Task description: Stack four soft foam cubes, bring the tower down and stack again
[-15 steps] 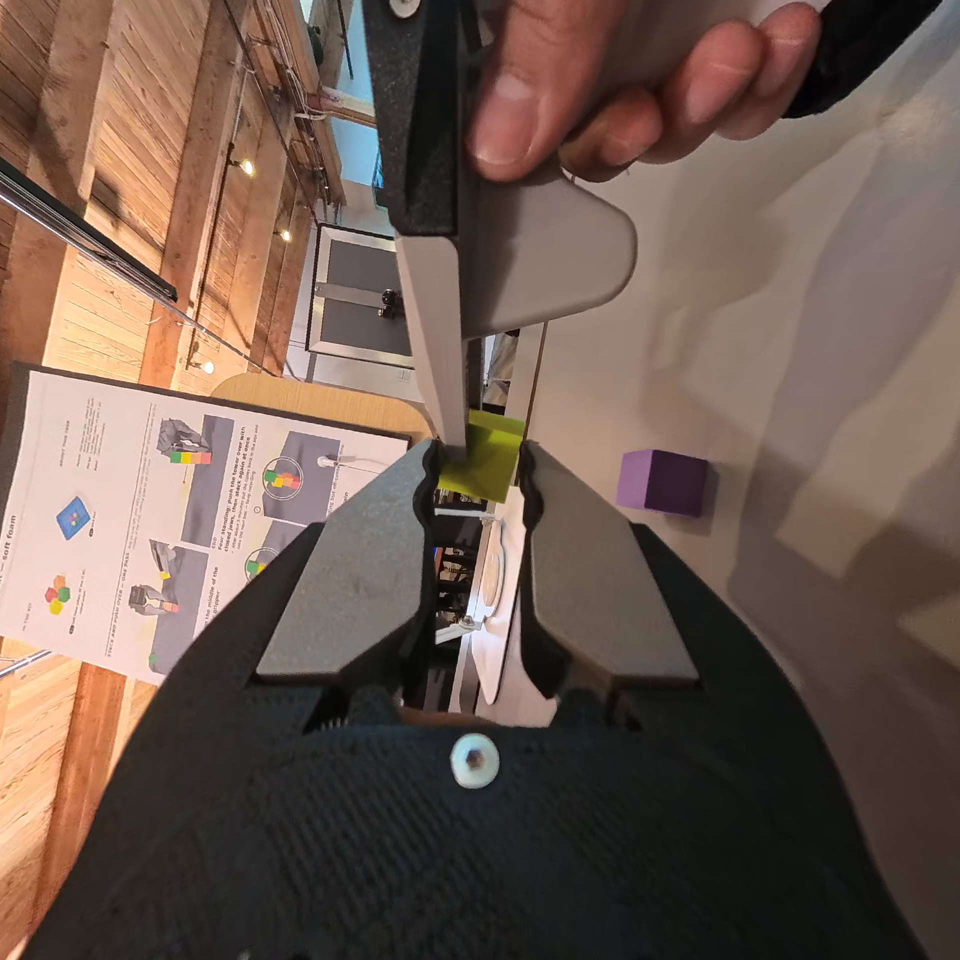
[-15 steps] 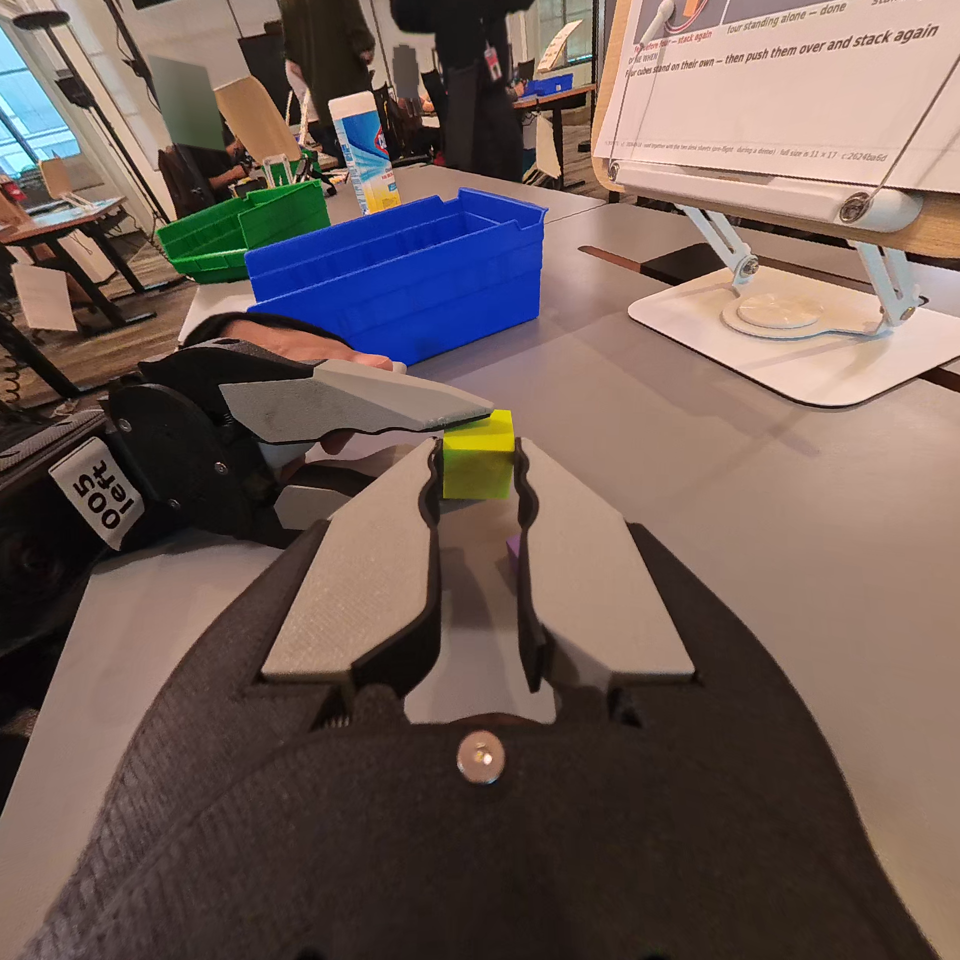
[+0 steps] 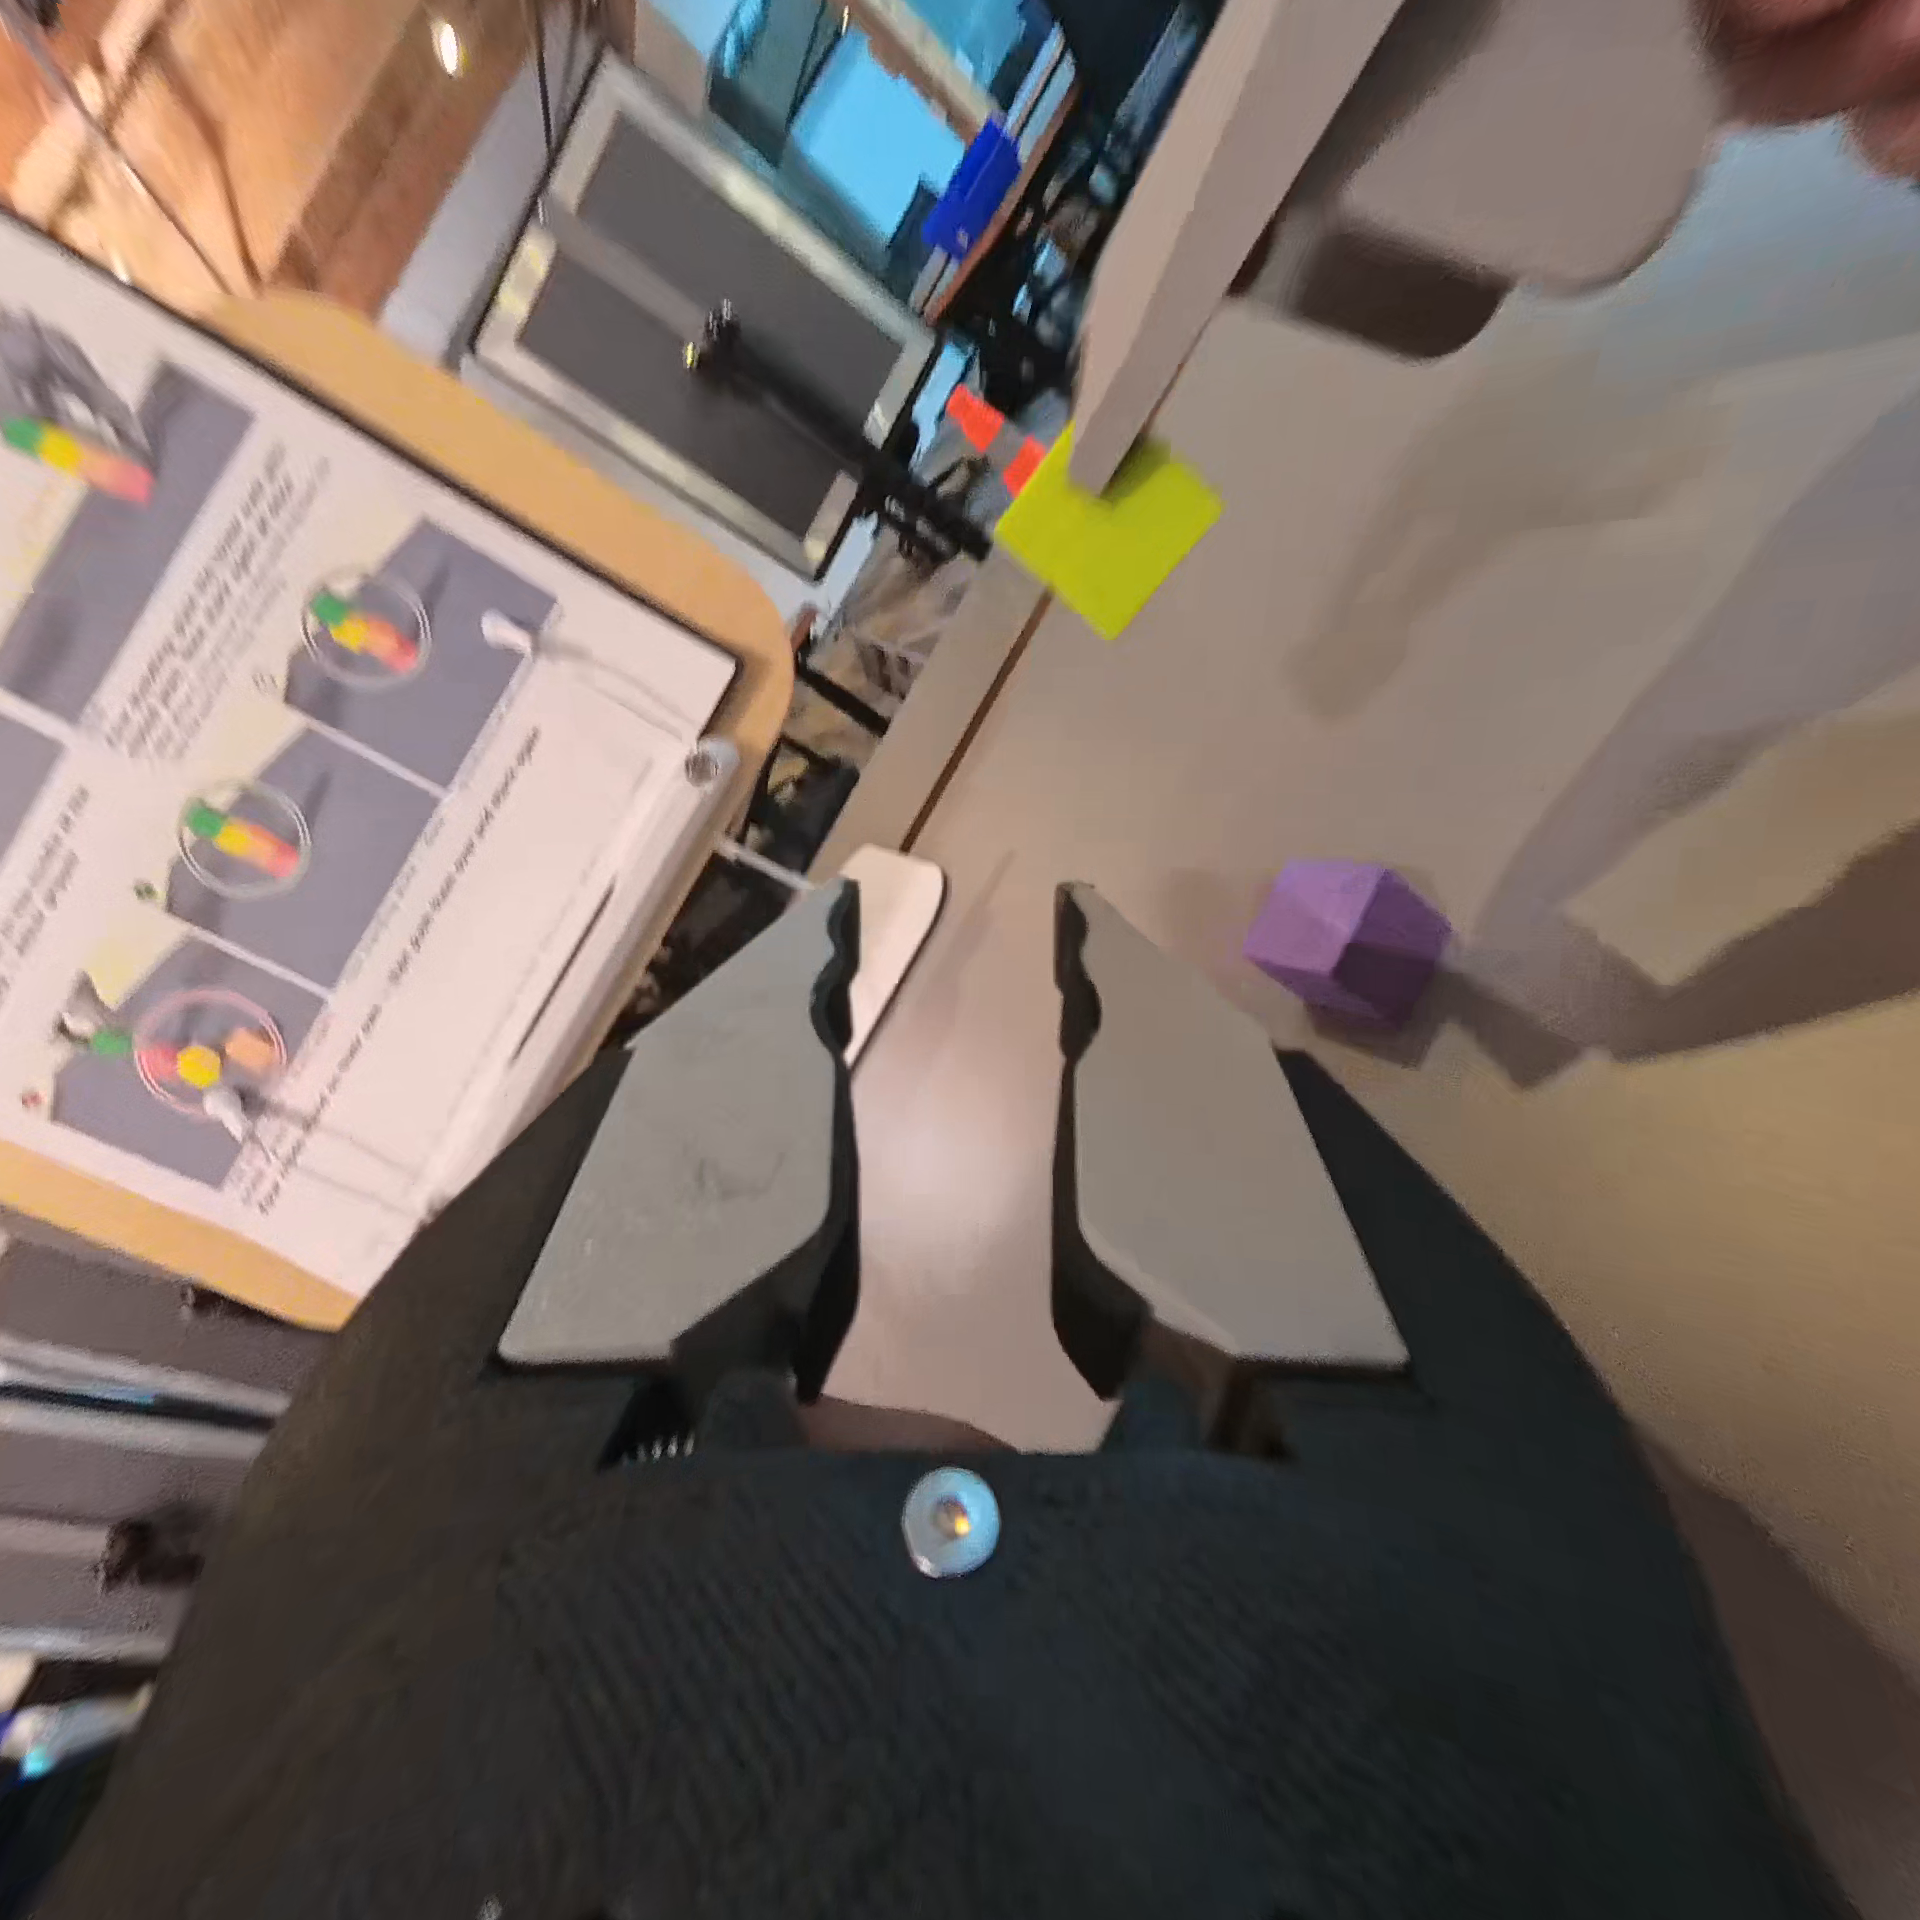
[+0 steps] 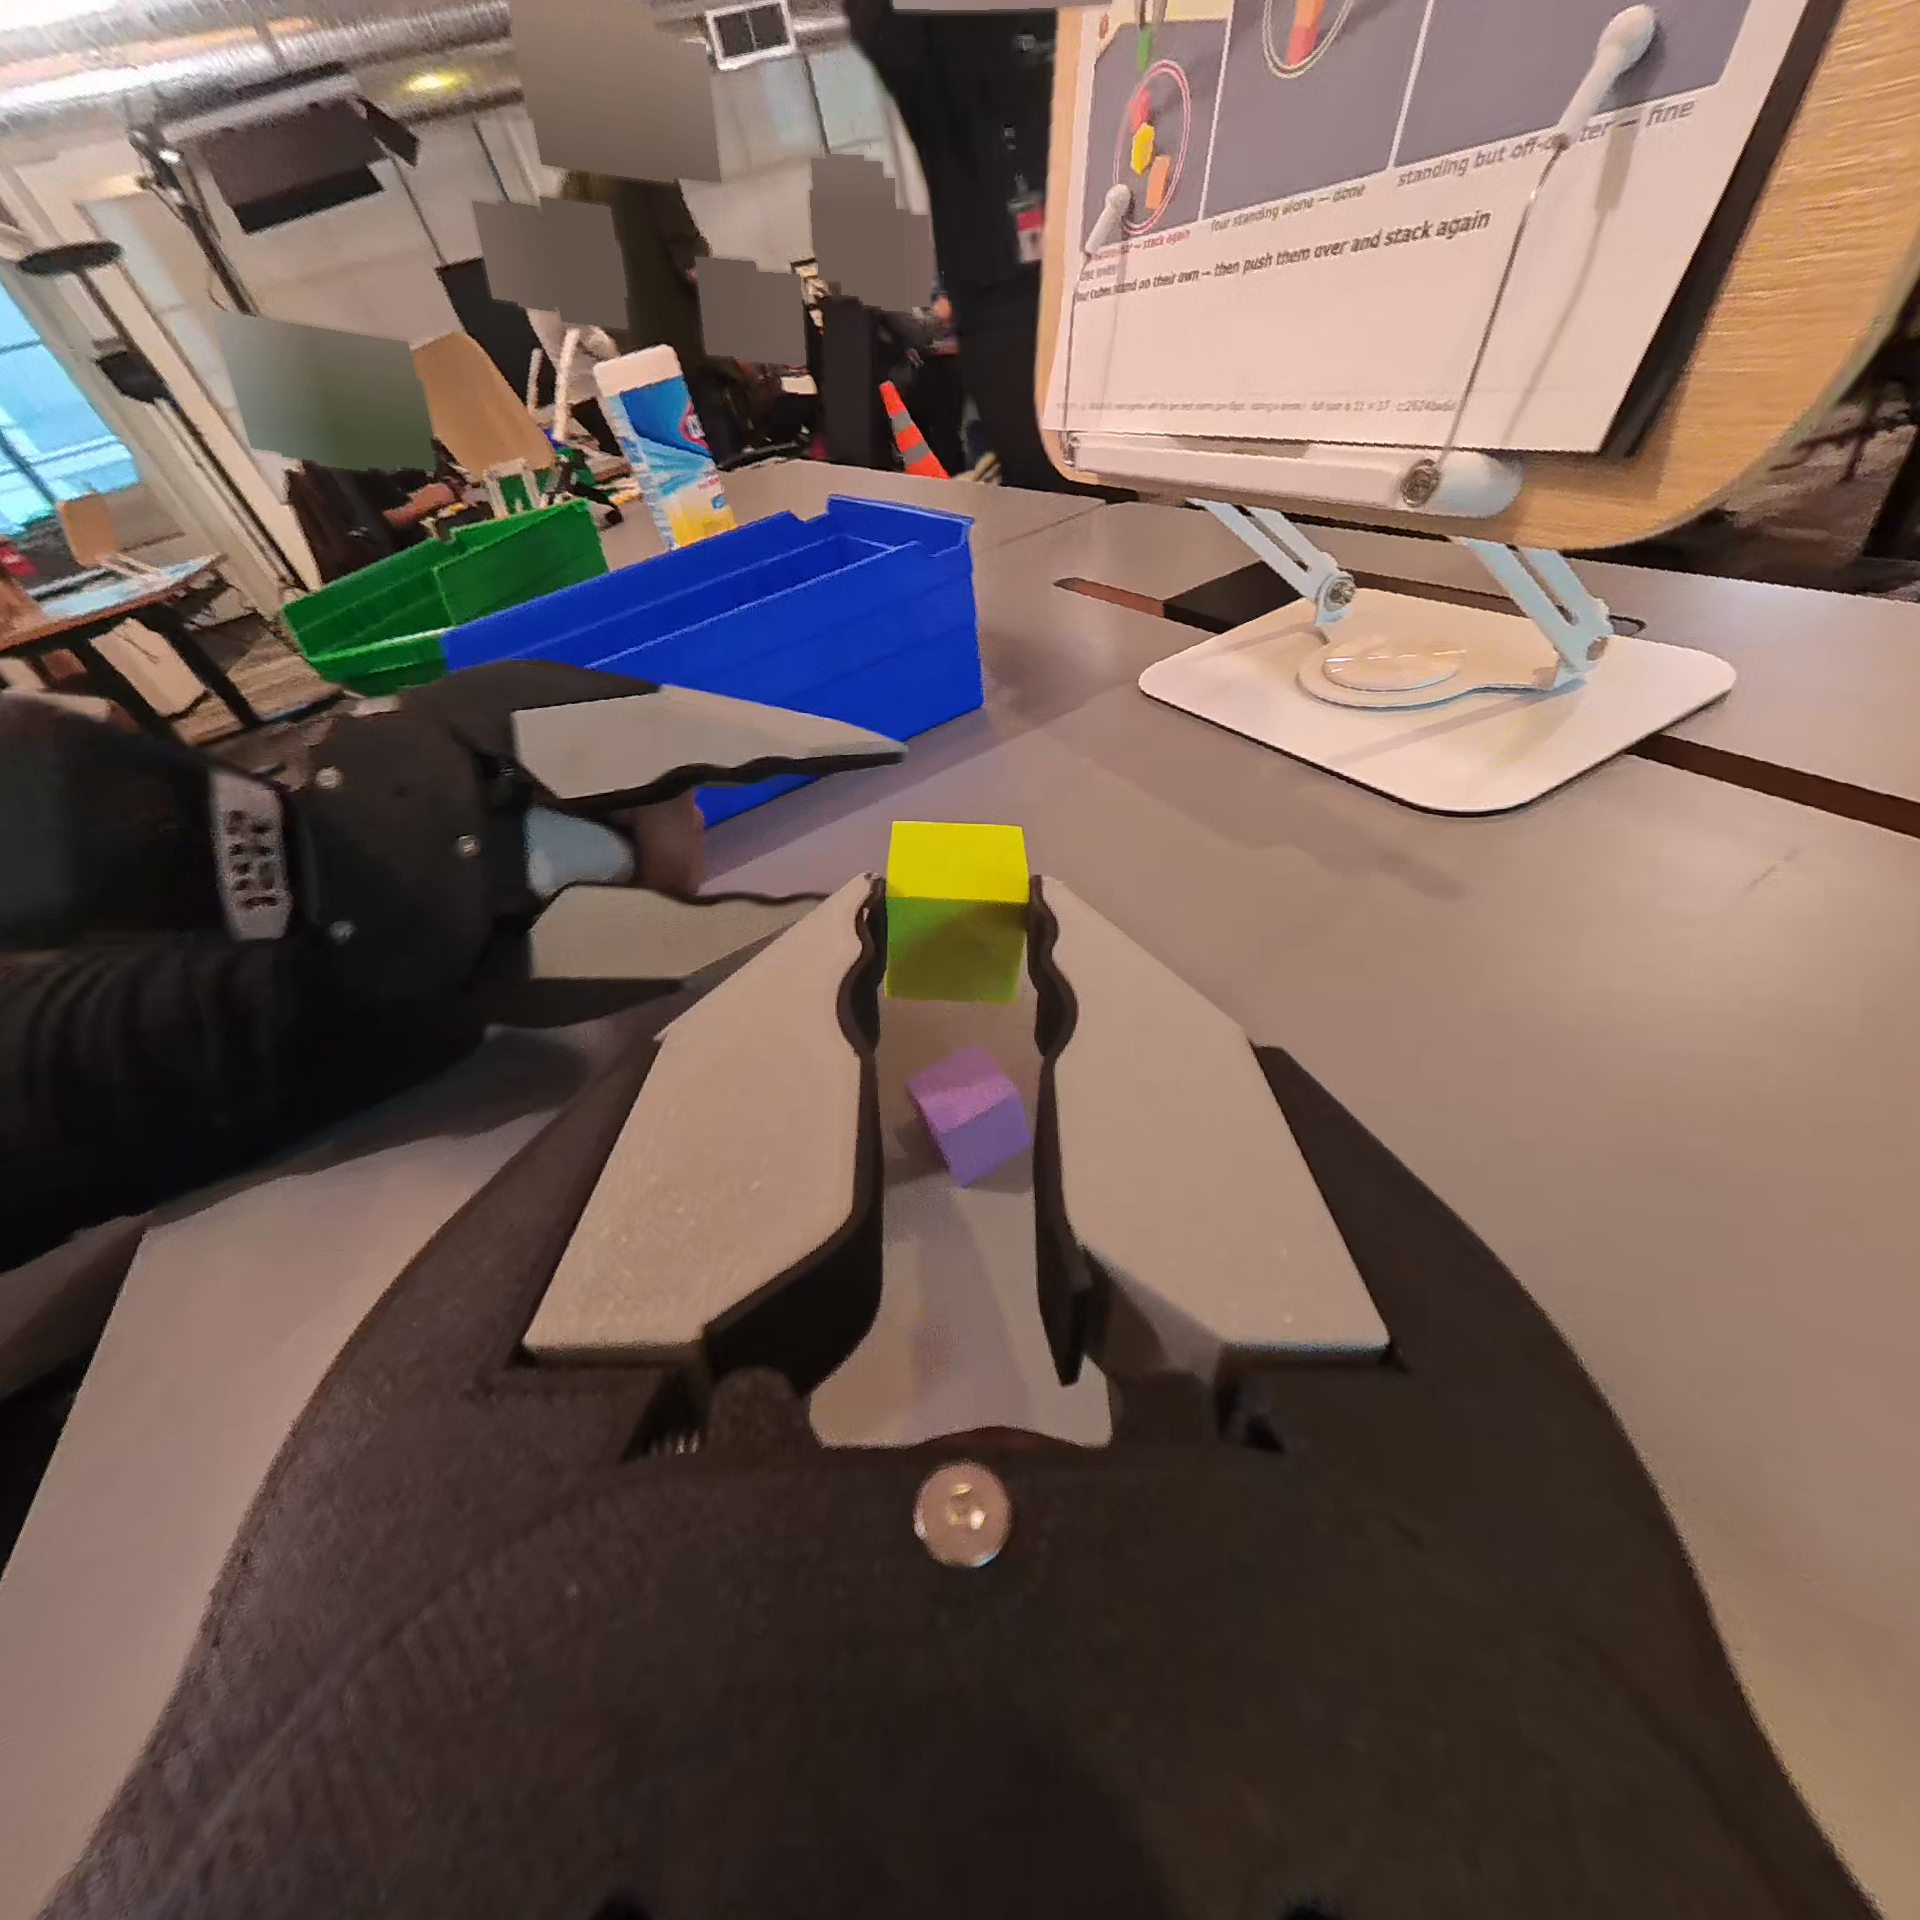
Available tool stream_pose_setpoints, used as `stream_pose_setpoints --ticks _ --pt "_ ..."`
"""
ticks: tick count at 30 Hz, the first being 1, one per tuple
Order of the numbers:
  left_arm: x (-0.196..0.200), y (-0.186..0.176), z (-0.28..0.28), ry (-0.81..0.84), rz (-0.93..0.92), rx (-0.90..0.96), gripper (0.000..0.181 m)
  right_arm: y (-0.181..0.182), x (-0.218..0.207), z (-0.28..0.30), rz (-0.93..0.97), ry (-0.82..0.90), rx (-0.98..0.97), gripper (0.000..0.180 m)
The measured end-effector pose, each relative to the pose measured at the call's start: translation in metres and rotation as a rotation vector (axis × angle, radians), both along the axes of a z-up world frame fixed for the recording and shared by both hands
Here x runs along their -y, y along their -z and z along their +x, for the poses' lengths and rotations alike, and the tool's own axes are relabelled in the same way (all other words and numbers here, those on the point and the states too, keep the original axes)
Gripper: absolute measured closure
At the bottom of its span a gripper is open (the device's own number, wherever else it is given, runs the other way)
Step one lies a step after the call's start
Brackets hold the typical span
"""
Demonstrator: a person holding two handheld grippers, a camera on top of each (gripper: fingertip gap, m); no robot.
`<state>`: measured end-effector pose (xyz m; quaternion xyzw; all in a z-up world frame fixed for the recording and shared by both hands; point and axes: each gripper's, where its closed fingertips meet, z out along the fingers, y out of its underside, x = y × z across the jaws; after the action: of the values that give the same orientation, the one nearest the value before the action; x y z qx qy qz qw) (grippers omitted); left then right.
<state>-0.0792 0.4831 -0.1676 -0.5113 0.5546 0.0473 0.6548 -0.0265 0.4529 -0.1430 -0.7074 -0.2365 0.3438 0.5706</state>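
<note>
1. Left wrist view: a moment ago the left tongs point(image 3: 956, 904) pinched the yellow cube point(image 3: 1127, 551) together with the other tongs. Now they have let go and pulled back, open and empty. The yellow cube hangs past them, up off the counter point(image 3: 1558, 1299). The purple cube point(image 3: 1351, 951) sits on the counter, below the yellow cube

2. Right wrist view: the right tongs point(image 4: 956, 904) alone hold the yellow cube point(image 4: 954, 914), above the purple cube point(image 4: 971, 1112). I think the hand-over is done, so stacking can come next
</note>
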Motion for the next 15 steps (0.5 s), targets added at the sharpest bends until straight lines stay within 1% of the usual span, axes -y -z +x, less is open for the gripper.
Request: stream_pose_setpoints --ticks 4,6,9,12,15 --pt "-0.024 0.015 -0.017 -0.122 -0.177 0.044 0.151 0.0 0.01 -0.006 0.054 -0.116 0.019 0.155" --pt "-0.03 0.022 -0.023 -0.143 -0.295 0.099 0.158 0.004 0.014 -0.011 0.093 -0.167 0.069 0.155" --pt "-0.034 0.038 -0.028 -0.16 -0.463 0.126 0.165 0.014 0.017 -0.02 0.17 -0.223 0.171 0.156" --pt "-0.039 0.048 -0.033 -0.186 -0.532 0.134 0.166 0.031 0.016 -0.026 0.157 -0.246 0.275 0.155" --pt "-0.04 0.05 -0.034 -0.194 -0.544 0.124 0.165 0.039 0.016 -0.033 0.131 -0.272 0.29 0.155"
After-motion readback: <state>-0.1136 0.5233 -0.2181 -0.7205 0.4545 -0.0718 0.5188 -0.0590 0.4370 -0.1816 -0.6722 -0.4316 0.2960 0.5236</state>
